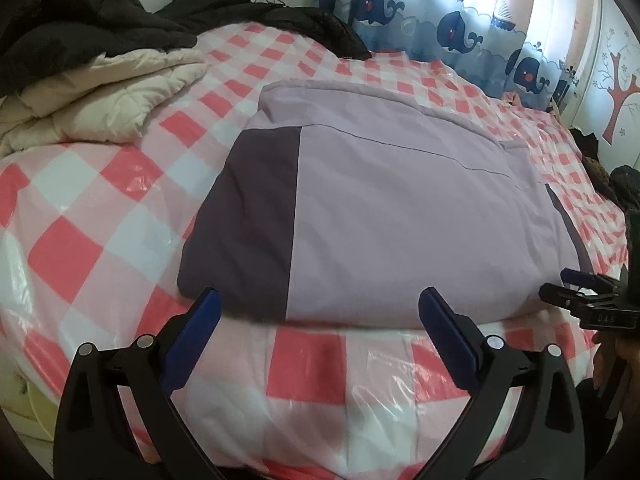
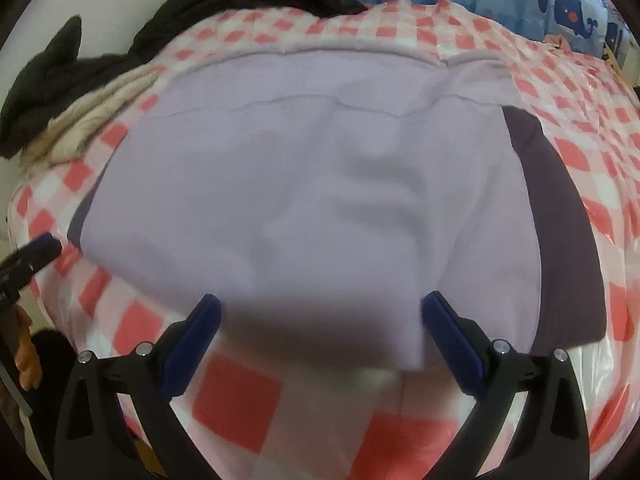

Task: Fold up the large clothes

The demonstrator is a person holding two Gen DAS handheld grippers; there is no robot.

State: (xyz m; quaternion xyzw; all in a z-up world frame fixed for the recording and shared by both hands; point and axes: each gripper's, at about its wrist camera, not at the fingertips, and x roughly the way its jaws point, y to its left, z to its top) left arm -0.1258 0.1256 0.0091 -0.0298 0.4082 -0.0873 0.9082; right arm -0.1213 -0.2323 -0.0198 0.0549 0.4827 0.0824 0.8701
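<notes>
Left gripper (image 1: 320, 304) jaws wide, holding nothing, hovering at the near edge of the garment (image 1: 380, 200). Right gripper (image 2: 320, 312) also spread wide and empty, its blue pads (image 2: 200, 320) either side of the garment's near corner; can't tell whether they touch the cloth. In the left view the right gripper (image 1: 576, 292) shows at the right edge with a small label reading "DAS".

Garment is lilac with dark purple side panels, folded into a flat block, lying mid-bed on the sheet (image 1: 80, 220). Sheet is pink-and-white check under a clear plastic cover (image 1: 384, 376), wrinkled and glossy near the front edge.

Beyond the garment, far left: cream quilt (image 1: 100, 92) bunched up, black clothes (image 1: 80, 12) heaped on top of it and along the far edge of the bed. Behind that, curtain (image 1: 460, 24) with navy whales and sailboats, no readable text. Tree decal (image 1: 624, 96) on the wall at far right. More dark clothes (image 1: 616, 184) at the bed's right edge.
</notes>
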